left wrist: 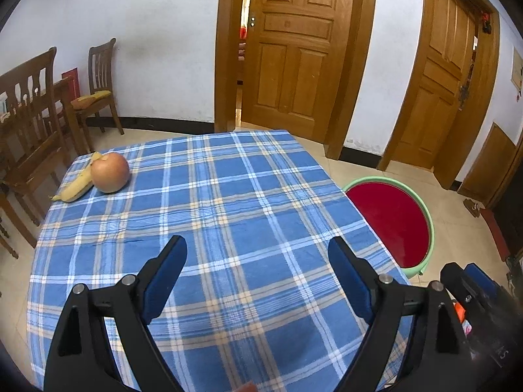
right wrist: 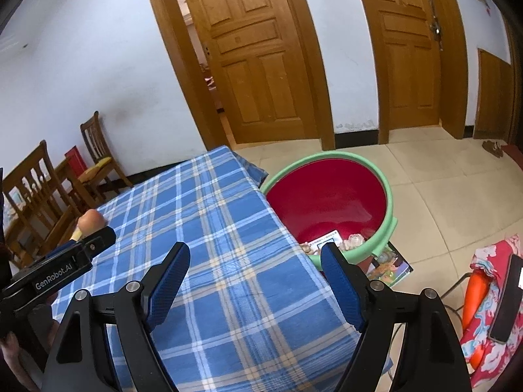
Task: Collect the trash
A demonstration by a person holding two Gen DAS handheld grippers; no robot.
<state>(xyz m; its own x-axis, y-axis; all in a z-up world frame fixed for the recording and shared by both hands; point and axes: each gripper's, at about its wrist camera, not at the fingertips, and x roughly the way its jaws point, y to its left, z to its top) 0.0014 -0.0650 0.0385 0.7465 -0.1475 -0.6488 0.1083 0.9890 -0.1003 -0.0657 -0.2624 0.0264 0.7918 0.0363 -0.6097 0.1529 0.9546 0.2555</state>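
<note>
Both hand-held grippers, left (left wrist: 257, 251) and right (right wrist: 255, 258), gaped wide and empty; scraps already lay in the basin (right wrist: 390, 202), while the banana (left wrist: 76, 186) and apple (left wrist: 109, 172) remained on the table (left wrist: 228, 196).

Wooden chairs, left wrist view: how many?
2. One chair stands at the frame's left edge, beside the plaid-covered table; another chair with a yellow cushion stands farther back against the white wall. More may be cut off by the frame's left edge.

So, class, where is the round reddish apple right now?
In the left wrist view the round reddish apple sits at the far left corner of the blue plaid tablecloth, touching the yellow banana.
</note>
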